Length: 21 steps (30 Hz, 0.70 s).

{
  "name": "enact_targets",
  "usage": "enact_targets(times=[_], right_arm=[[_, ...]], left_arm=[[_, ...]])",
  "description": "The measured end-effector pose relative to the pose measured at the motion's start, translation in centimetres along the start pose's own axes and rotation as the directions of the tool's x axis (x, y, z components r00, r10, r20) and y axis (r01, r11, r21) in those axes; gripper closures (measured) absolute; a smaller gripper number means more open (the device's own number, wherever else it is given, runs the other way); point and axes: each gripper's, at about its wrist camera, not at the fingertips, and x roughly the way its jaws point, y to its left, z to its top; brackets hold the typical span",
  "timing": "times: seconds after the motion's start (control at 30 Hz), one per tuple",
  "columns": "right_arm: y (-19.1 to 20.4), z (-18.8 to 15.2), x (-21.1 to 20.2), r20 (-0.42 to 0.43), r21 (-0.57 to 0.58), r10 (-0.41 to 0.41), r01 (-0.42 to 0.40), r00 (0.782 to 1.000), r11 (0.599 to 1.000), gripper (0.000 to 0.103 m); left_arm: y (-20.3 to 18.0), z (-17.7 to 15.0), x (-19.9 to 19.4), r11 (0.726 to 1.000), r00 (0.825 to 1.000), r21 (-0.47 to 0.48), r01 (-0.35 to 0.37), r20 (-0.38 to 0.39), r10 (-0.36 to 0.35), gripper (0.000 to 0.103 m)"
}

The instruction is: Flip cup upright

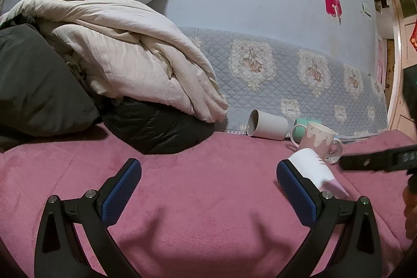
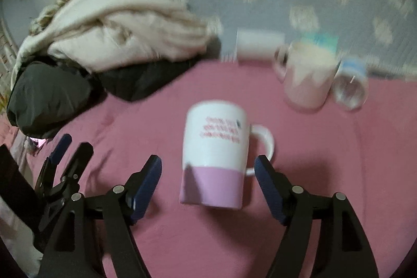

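A white mug with a lilac band and red lettering (image 2: pixel 215 155) lies on the pink bedcover (image 2: pixel 156 108) just ahead of my right gripper (image 2: pixel 208 168), whose fingers are spread wide on either side of it, not touching. Its handle points right and the lilac end is nearest me. In the left wrist view the same mug (image 1: pixel 314 168) lies just beyond the right fingertip. My left gripper (image 1: pixel 208 172) is open and empty over the bedcover (image 1: pixel 198 189). The left gripper also shows at the left of the right wrist view (image 2: pixel 73 147).
A white mug on its side (image 1: pixel 267 124), a teal mug (image 1: pixel 299 130), an upright pink-and-cream mug (image 1: pixel 316 138) and a small blue-banded cup (image 2: pixel 350 85) sit by the quilted backrest (image 1: pixel 286 74). A heap of cream duvet (image 1: pixel 125 56) and dark jackets (image 1: pixel 156 127) fills the left.
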Motion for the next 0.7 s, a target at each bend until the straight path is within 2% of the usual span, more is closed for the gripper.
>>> enact_targets(times=[0.07, 0.17, 0.2, 0.3, 0.33, 0.37, 0.43, 0.53, 0.63, 0.67, 0.7], right_arm=[[-0.8, -0.2, -1.4, 0.081, -0.011, -0.046, 0.047, 0.996, 0.999, 0.021], [-2.4, -1.1, -3.2, 0.227, -0.036, -0.176, 0.189, 0.958, 0.981, 0.018], [-2.7, -1.5, -3.7, 0.277, -0.05, -0.228, 0.251, 0.933, 0.967, 0.016], [-4.0, -3.3, -4.1, 0.398, -0.075, -0.369, 0.431, 0.84, 0.899, 0.016], [-4.5, -3.6, -4.2, 0.411, -0.068, -0.382, 0.446, 0.828, 0.892, 0.016], [-5.1, -3.9, -4.2, 0.42, -0.055, -0.385, 0.447, 0.821, 0.893, 0.015], [-6.4, -4.9, -4.1, 0.434, 0.003, -0.378, 0.418, 0.818, 0.909, 0.015], [-8.4, -5.7, -4.0, 0.425, 0.102, -0.375, 0.368, 0.824, 0.924, 0.013], [-9.9, -6.2, -4.6, 0.438, 0.159, -0.36, 0.323, 0.824, 0.933, 0.012], [-10.1, -6.5, -4.7, 0.443, 0.167, -0.359, 0.318, 0.821, 0.933, 0.01], [-10.2, -6.7, -4.6, 0.443, 0.17, -0.362, 0.319, 0.82, 0.932, 0.001]], left_arm=[[0.0, 0.0, 0.0, 1.0, 1.0, 0.002, -0.001, -0.002, 0.001, 0.0], [0.0, 0.0, 0.0, 1.0, 1.0, 0.005, -0.003, -0.001, 0.003, 0.0], [0.0, 0.0, 0.0, 1.0, 1.0, 0.007, -0.004, 0.0, 0.004, 0.0], [-0.2, 0.2, -0.1, 1.0, 1.0, 0.021, -0.012, 0.005, 0.012, 0.0], [-0.5, 0.3, -0.3, 0.999, 1.0, 0.033, -0.014, 0.009, 0.014, 0.0], [-0.8, 0.4, -0.5, 0.999, 1.0, 0.048, 0.002, 0.019, -0.003, 0.0], [-1.6, 0.6, -1.5, 0.994, 0.995, 0.078, 0.076, 0.051, -0.08, 0.0], [-3.5, 1.2, -2.4, 0.989, 0.995, 0.133, 0.069, 0.063, -0.078, 0.0], [-5.4, 1.6, -1.9, 0.98, 0.991, 0.143, 0.136, -0.018, -0.135, 0.0], [-6.1, 1.8, -1.3, 0.979, 0.985, 0.123, 0.164, -0.069, -0.156, 0.0], [-6.8, 1.7, -0.7, 0.978, 0.979, 0.107, 0.18, -0.113, -0.168, 0.0]])
